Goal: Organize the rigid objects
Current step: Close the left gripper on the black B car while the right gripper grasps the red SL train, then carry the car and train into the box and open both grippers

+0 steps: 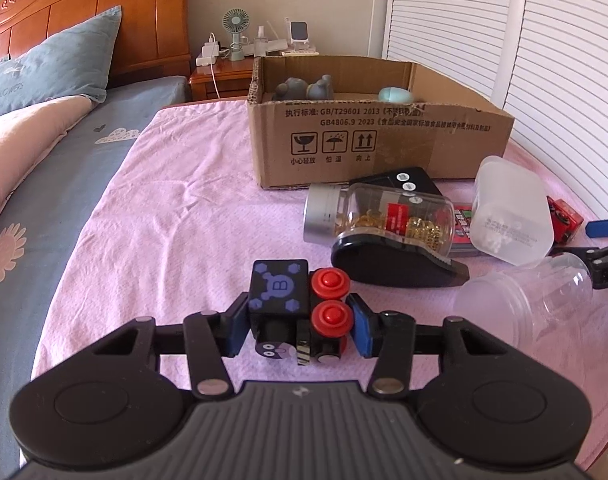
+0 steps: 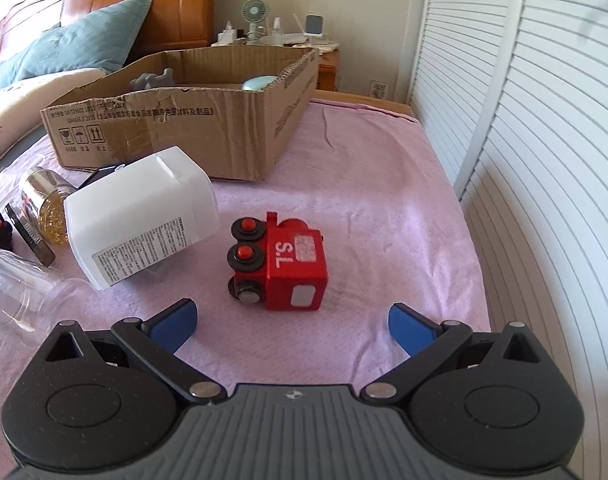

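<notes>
1. The left gripper (image 1: 299,325) is clamping a black toy train car with red wheels and a blue-printed cab (image 1: 298,306) between its blue fingers (image 1: 236,330), low over the pink blanket (image 1: 176,216).
2. The right gripper (image 2: 292,320) is hanging wide open just short of a red wooden toy train car marked S.L (image 2: 284,264), not touching it.
3. The open cardboard box (image 1: 379,148) is sitting well beyond, behind a clutter of jars.
4. Risk, I'd guess: one finger is pressing on round wheels, so the toy could twist out mid-carry.
</notes>
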`<act>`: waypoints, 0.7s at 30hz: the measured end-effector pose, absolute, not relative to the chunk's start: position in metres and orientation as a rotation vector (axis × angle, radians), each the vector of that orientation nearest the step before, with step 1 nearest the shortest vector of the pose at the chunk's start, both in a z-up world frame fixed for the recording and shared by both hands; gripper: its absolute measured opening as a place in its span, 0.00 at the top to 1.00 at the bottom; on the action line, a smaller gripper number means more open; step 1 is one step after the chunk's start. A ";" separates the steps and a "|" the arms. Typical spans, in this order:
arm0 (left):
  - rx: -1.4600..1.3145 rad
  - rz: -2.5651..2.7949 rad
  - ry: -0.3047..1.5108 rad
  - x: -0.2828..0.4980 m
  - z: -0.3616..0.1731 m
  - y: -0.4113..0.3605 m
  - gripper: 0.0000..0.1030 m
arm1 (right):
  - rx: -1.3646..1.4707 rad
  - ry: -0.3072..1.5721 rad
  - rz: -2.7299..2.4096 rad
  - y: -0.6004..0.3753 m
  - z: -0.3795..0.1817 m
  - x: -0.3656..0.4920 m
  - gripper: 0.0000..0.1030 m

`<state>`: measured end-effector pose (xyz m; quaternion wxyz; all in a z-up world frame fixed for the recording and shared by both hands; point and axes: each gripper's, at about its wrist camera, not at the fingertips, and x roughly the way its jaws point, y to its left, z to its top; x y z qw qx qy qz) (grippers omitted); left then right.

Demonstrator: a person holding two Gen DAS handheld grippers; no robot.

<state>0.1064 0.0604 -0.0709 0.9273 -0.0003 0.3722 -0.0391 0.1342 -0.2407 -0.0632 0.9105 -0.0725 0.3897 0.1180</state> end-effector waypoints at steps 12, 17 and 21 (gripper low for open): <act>-0.007 -0.068 0.763 0.112 -0.071 0.060 0.52 | -0.157 0.762 0.297 -0.233 -0.058 0.151 0.29; -0.007 -0.070 0.769 0.115 -0.070 0.060 0.52 | -0.153 0.762 0.298 -0.230 -0.056 0.155 0.40; -0.016 -0.082 0.776 0.115 -0.069 0.062 0.52 | -0.183 0.768 0.290 -0.226 -0.054 0.154 0.46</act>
